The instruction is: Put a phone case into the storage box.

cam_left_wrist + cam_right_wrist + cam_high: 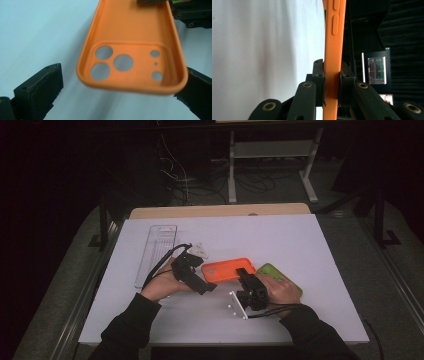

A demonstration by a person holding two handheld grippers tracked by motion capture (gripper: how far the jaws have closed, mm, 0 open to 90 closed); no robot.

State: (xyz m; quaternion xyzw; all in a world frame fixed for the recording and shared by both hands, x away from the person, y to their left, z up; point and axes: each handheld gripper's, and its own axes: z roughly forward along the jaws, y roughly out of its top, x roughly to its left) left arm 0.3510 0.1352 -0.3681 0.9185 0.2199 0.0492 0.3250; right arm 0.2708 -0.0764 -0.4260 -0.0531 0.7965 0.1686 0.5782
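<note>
An orange phone case (pixel 227 269) is held just above the white table sheet (pixel 280 240), hollow side up. Its camera cut-outs (pixel 117 62) face my left gripper (pixel 120 85), which is open around that end. One jaw stands well clear of the case and the other is close against its corner. In the high view my left gripper (pixel 206 286) sits at the case's left end. My right gripper (pixel 332 80) is shut on the case's side wall (pixel 334 50), near its side buttons. From above, my right gripper (pixel 244 274) is at the case's right end.
A lime-green phone-shaped object (pixel 282 276) lies partly under the right hand. A clear plastic tray (pixel 156 252) lies at the left of the sheet. Bare sheet stretches behind and to the right. Beyond the table's far wooden edge (pixel 220 211) are dark floor and cables.
</note>
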